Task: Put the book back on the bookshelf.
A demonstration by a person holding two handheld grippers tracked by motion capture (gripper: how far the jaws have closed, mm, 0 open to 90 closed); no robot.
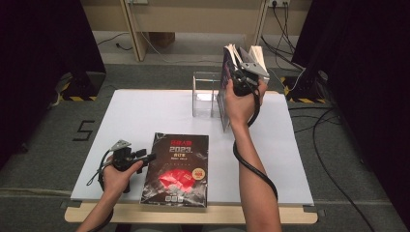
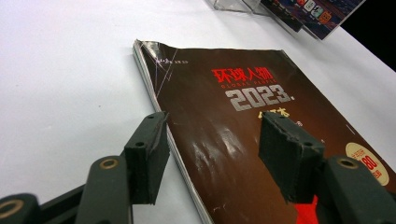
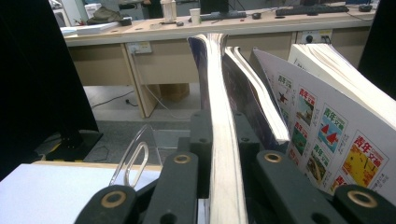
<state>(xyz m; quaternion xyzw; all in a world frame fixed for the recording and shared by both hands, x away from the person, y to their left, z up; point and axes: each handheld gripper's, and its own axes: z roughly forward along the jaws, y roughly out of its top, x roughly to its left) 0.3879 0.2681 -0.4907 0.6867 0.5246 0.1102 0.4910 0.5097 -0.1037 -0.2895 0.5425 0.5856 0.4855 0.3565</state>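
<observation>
magazine (image 3: 219, 140) between right gripper (image 3: 219, 135) jaws

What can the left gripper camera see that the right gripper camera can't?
Left gripper view: the open left gripper around the edge of a dark magazine lying flat on the white table.

Right gripper view: the right gripper shut on an upright magazine, with more magazines beside it and desks behind.

Both: the clear holder and the white table.
</observation>
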